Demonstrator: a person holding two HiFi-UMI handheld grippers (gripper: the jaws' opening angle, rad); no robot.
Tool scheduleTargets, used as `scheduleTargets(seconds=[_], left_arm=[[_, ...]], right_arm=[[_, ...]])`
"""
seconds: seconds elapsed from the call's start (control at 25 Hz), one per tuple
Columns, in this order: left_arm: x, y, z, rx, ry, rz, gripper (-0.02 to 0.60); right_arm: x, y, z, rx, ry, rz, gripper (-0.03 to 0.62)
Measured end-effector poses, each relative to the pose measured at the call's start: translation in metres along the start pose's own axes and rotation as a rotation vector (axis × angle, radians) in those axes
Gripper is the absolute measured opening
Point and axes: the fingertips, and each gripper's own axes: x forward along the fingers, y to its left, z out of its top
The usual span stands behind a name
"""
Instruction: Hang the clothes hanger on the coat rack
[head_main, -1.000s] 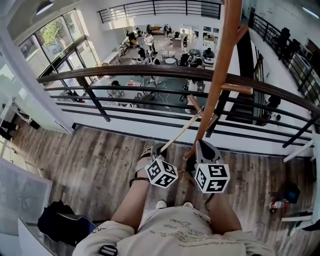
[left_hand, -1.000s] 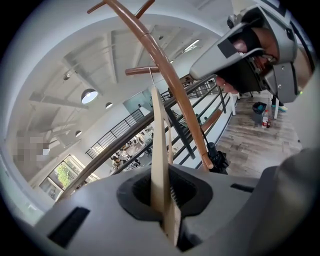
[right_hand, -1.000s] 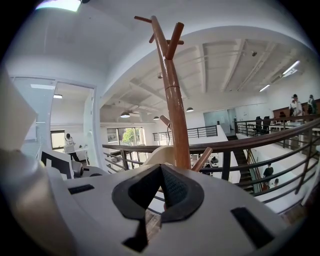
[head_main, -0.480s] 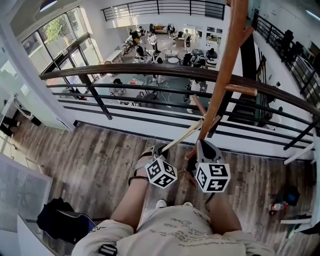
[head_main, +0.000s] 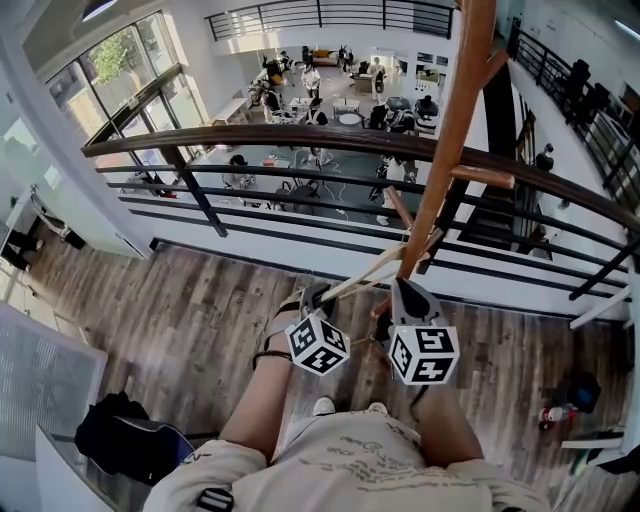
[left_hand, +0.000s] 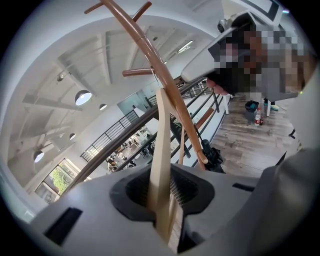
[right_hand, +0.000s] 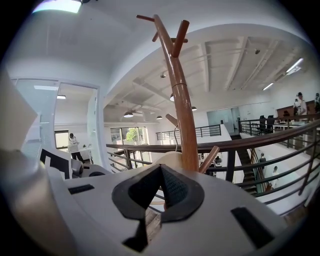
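Observation:
The brown wooden coat rack (head_main: 452, 120) rises just in front of me, with pegs sticking out of its pole. A pale wooden clothes hanger (head_main: 366, 273) slants from my left gripper (head_main: 318, 298) up to the pole near a low peg (head_main: 398, 210). In the left gripper view the hanger's arm (left_hand: 161, 145) runs between the jaws of the left gripper (left_hand: 162, 186). Those jaws have just been opening and stand slack around the arm. My right gripper (right_hand: 161, 172) is shut and empty right beside the pole (right_hand: 184, 120). The hanger's hook is too thin to tell whether it rests on a peg.
A dark curved railing (head_main: 300, 140) runs right behind the rack, with an open atrium with people far below. On the wood floor a black bag (head_main: 115, 440) lies at my left, and bottles (head_main: 555, 408) stand at the right.
Both grippers stay put by the rack. The hanger now lies slightly flatter against the pole, and the left gripper's cube has dipped a touch.

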Motion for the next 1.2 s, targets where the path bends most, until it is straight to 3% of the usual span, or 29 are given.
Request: scheduleTargets(seconds=[0.24,0.44,0.72,0.92,1.0,1.08,1.2], left_arm=[[-0.009,0.008,0.004,-0.001,-0.056,0.031,0.106],[-0.025,0.010,0.020,-0.047,-0.205,-0.032,0.129],[-0.052,0.013,0.042,-0.116,-0.399,-0.058,0.132],[-0.077,0.046,0.043,-0.337,-0.504,-0.018,0.101],[-0.081,0.061,0.037,-0.423,-0.518,0.027,0.026],[-0.082,0.074,0.031,-0.515,-0.519,0.068,0.006],[-0.079,0.091,0.014,-0.644,-0.451,0.162,0.005]], right_arm=[[0.001,0.005,-0.001,0.001,0.000,0.018,0.002],[0.005,0.009,-0.001,0.010,0.002,0.037,0.003],[0.007,0.013,-0.003,0.009,0.003,0.060,0.002],[0.014,0.025,-0.003,0.005,0.006,0.078,0.002],[0.016,0.027,-0.002,0.005,0.005,0.084,0.002],[0.018,0.029,-0.002,0.005,0.002,0.091,0.002],[0.019,0.032,0.001,0.002,-0.005,0.102,0.002]])
